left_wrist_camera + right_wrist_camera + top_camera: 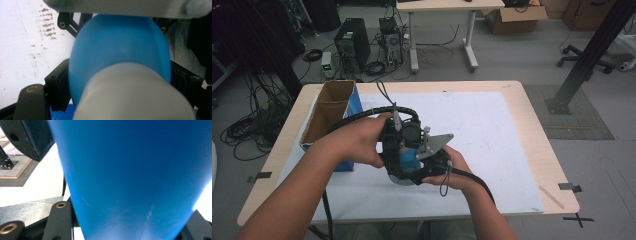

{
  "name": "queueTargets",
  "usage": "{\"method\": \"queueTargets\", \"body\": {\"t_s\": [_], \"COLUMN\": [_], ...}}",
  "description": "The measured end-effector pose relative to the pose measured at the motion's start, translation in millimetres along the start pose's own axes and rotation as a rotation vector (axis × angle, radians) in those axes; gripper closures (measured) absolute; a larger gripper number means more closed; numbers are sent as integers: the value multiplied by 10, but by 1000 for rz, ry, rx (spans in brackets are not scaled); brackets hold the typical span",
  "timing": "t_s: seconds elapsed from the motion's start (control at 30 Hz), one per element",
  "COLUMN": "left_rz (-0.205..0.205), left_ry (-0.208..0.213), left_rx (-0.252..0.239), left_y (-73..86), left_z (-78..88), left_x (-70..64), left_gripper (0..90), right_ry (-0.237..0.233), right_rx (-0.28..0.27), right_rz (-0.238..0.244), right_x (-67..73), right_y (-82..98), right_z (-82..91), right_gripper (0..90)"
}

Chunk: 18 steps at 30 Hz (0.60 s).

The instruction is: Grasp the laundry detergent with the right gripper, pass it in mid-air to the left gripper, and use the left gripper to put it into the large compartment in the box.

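Observation:
Both hands meet over the middle of the table on a blue bottle [408,161]. My left gripper [396,167] comes down on it from above, held by the hand at the left. My right gripper [414,176], with its grey three-cornered plate, reaches in from the right. In the left gripper view the blue bottle [117,47] and its white cap [135,95] sit between the black pads [58,85], which lie against its sides. In the right gripper view the blue bottle [135,170] stands close between the jaws, gripped.
An open cardboard box [331,112] with a blue side stands at the table's left. A white mat [497,130] covers most of the wooden table [539,145]. Beyond the table are a computer tower [352,42], floor cables, a desk and a black strut [592,50].

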State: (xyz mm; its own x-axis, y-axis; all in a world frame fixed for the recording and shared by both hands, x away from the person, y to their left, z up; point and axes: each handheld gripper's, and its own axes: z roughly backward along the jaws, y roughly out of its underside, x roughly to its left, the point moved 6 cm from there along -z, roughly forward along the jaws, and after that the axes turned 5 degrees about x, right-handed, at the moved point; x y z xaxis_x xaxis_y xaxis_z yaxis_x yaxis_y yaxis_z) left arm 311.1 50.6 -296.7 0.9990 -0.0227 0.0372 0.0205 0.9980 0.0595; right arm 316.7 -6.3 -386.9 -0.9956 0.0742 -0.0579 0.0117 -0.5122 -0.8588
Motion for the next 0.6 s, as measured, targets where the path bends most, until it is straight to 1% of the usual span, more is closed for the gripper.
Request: {"method": "queueTargets", "body": {"t_s": [0.17, 0.33, 0.47, 0.6], "left_rz": [-11, -6, -6, -9], "left_ry": [-11, -20, -15, -29], "left_rx": [-5, -12, -12, -8], "left_y": [-15, -15, -3, 2], "left_z": [10, 24, 23, 22], "left_x": [-9, 1, -7, -12], "left_gripper": [234, 249, 278, 286], "right_ry": [0, 3, 3, 5], "right_rx": [0, -1, -3, 0], "right_rz": [0, -3, -5, -3], "right_x": [-1, -11, -10, -11], "right_y": [1, -4, -10, -8], "right_z": [7, 1, -4, -7], "right_gripper": [445, 445, 445, 445]}}
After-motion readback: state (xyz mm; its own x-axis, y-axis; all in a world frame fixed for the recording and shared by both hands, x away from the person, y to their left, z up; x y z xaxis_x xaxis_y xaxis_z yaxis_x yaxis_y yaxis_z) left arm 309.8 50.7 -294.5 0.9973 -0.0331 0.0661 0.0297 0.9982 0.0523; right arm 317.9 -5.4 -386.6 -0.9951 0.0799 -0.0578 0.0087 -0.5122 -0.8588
